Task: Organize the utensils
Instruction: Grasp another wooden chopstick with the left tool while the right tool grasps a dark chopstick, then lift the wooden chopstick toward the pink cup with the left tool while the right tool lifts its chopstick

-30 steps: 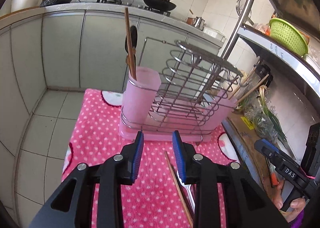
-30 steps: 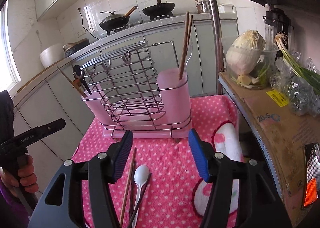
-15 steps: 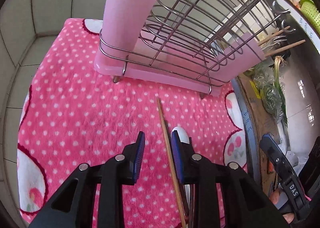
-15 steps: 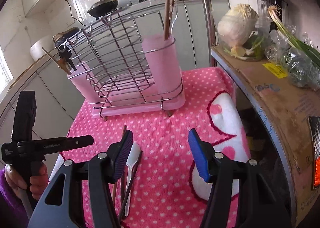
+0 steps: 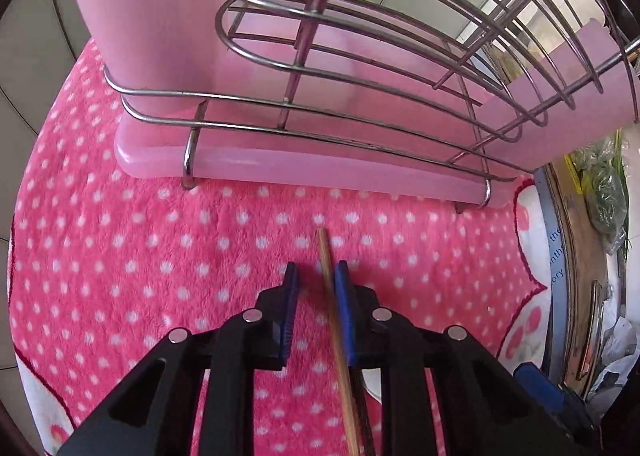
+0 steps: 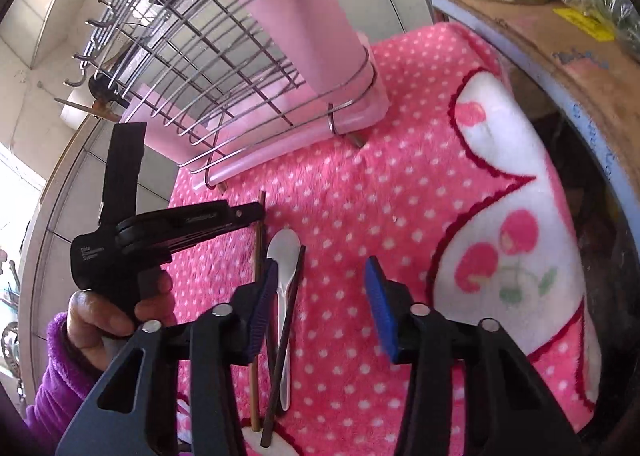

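Note:
A light wooden chopstick (image 5: 329,288) lies on the pink dotted cloth (image 5: 160,256). My left gripper (image 5: 316,276) is down at the cloth, jaws slightly apart with the chopstick between them, close to the right pad. It also shows in the right wrist view (image 6: 256,212) over the chopstick (image 6: 259,252). A white spoon (image 6: 283,256) and a dark chopstick (image 6: 286,320) lie beside it. My right gripper (image 6: 320,288) is open and empty above them. The pink wire utensil rack (image 5: 360,104) stands just beyond, with a pink cup (image 6: 304,24) holding utensils.
A cardboard box (image 6: 560,40) with vegetables stands to the right of the cloth. Kitchen cabinets (image 6: 60,16) are behind the rack. The cloth has white cherry-print corners (image 6: 500,248).
My left gripper has dropped to the cloth and moved over the wooden chopstick, its jaws narrowing around it. My right gripper has tilted down toward the spoon and stayed open.

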`<state>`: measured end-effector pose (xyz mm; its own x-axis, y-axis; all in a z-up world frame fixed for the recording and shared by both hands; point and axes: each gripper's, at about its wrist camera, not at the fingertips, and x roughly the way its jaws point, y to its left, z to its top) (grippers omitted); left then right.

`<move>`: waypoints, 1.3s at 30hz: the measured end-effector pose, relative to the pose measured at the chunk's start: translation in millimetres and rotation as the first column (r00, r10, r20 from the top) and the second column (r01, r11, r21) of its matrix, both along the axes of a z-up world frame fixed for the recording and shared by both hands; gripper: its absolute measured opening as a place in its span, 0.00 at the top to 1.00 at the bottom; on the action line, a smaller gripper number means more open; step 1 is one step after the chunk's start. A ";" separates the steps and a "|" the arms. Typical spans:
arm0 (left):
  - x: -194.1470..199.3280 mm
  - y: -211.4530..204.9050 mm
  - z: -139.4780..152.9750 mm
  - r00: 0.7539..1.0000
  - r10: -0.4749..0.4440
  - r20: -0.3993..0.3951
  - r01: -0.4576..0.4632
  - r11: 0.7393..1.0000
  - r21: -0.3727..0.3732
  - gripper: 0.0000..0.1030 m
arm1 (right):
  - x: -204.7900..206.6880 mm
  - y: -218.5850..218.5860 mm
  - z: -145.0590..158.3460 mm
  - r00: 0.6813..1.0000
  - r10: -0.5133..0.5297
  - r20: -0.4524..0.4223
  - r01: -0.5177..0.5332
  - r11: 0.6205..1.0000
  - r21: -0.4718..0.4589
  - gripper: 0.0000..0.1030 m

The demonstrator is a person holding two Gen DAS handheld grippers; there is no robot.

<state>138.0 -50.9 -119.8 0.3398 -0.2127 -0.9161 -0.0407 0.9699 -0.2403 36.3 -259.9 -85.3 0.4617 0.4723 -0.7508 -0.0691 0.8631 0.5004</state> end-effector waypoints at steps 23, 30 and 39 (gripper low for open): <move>-29.2 72.0 11.3 0.999 -0.031 -0.011 0.031 1.000 0.000 0.95 | 44.0 67.0 -41.2 0.968 0.072 -0.240 -0.102 0.988 -0.115 0.89; -25.7 66.0 -1.7 0.998 -0.049 -0.048 0.048 0.999 -0.014 0.95 | 53.9 77.9 -46.0 0.966 0.087 -0.242 -0.120 0.985 -0.123 0.95; -21.4 70.0 -4.2 0.996 -0.039 -0.084 0.035 0.998 -0.052 0.94 | 48.7 37.6 -32.4 0.978 0.030 -0.207 -0.063 0.986 -0.155 0.95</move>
<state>116.6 19.1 -124.0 0.2518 -0.2701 -0.9293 -0.0271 0.9579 -0.2858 85.0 -222.4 -117.7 0.2717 0.3559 -0.8941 -0.0221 0.9312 0.3639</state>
